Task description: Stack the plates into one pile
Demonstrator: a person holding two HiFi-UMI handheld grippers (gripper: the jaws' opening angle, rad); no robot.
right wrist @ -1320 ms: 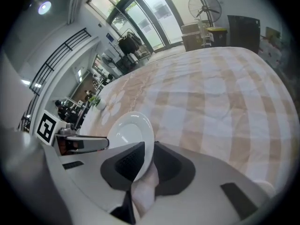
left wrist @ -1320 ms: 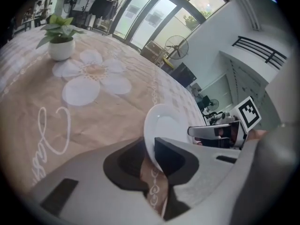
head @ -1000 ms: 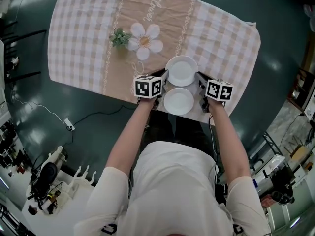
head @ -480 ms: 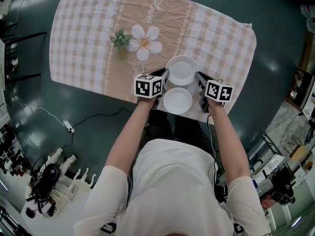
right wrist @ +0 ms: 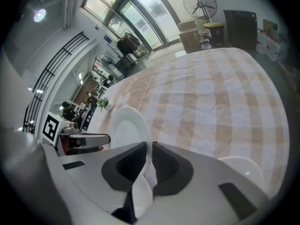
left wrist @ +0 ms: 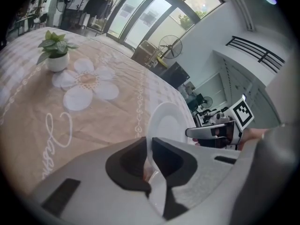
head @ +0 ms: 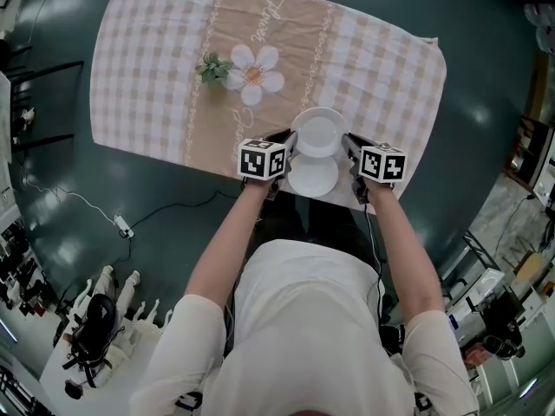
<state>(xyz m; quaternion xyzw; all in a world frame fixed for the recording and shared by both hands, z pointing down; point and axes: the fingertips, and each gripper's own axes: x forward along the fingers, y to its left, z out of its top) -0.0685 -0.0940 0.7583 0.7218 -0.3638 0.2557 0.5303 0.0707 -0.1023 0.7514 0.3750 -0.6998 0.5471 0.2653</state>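
Note:
A white plate [head: 319, 131] hangs above the checked tablecloth [head: 156, 68], held by both grippers at opposite rims. My left gripper [head: 289, 138] is shut on its left rim, which runs between the jaws in the left gripper view [left wrist: 149, 146]. My right gripper [head: 347, 139] is shut on the right rim, likewise pinched in the right gripper view [right wrist: 149, 153]. The held plate [left wrist: 166, 122] [right wrist: 125, 125] stands tilted in both gripper views. A second white plate [head: 313, 178] lies on the cloth near the table's front edge, partly covered by the held one.
A small potted plant [head: 211, 67] [left wrist: 56, 50] stands on the cloth beside a printed white flower [head: 254, 74]. The table's front edge runs just under my grippers, with dark floor beyond. A white rounded shape [right wrist: 244, 170] shows past the right gripper's body.
Both grippers have risen with the plate and drawn it toward the person. It now overlaps the far edge of the nearer plate; earlier the two plates showed apart.

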